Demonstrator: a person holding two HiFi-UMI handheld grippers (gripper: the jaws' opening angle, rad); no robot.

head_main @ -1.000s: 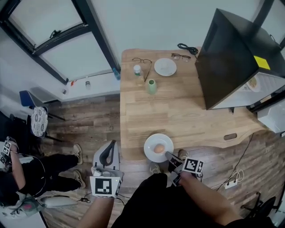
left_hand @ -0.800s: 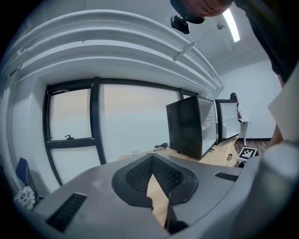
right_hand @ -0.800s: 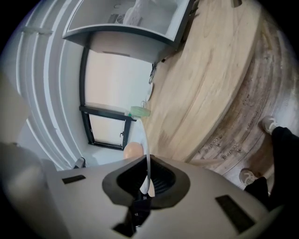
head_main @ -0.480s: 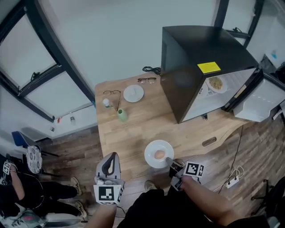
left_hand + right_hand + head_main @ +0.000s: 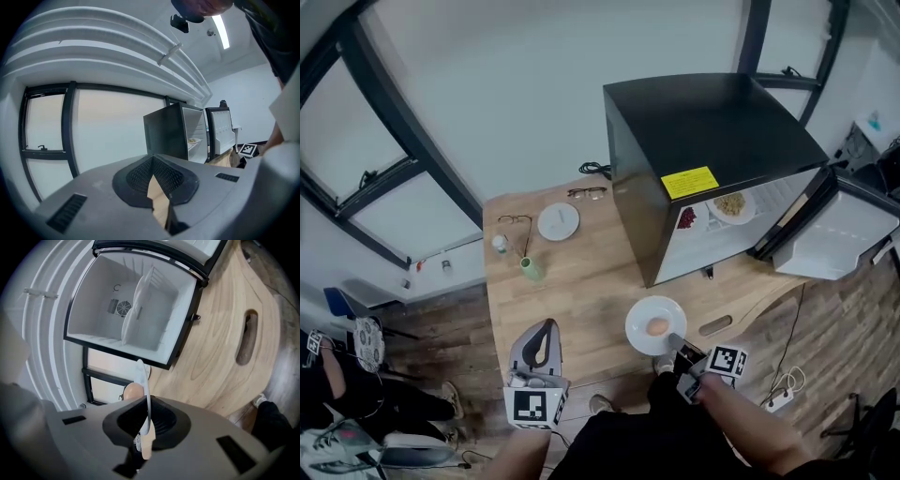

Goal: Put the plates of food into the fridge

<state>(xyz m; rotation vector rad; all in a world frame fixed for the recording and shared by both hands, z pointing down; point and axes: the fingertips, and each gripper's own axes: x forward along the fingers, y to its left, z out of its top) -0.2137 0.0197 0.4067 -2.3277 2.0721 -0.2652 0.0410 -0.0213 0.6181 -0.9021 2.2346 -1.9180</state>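
A white plate (image 5: 654, 325) with a brown egg (image 5: 657, 326) on it hangs over the table's front edge, with my right gripper (image 5: 676, 341) shut on its near rim. In the right gripper view the plate (image 5: 142, 390) shows edge-on between the jaws (image 5: 144, 430), the egg (image 5: 132, 391) to its left. The black fridge (image 5: 712, 131) stands on the table with its door (image 5: 830, 230) swung open; two plates of food (image 5: 731, 204) sit on its shelf. An empty white plate (image 5: 558, 222) lies at the table's back. My left gripper (image 5: 546, 326) is shut and empty at the front left.
On the wooden table (image 5: 581, 291) stand a green cup (image 5: 530, 269) and a small bottle (image 5: 499, 245), with two pairs of glasses (image 5: 516, 222) beside the empty plate. A handle slot (image 5: 713, 325) is cut near the table's front. A person (image 5: 337, 394) sits at far left.
Both grippers have moved right along the table's front, and the plate with the egg has gone with the right one. The fridge's open front and its shelf have come into view.
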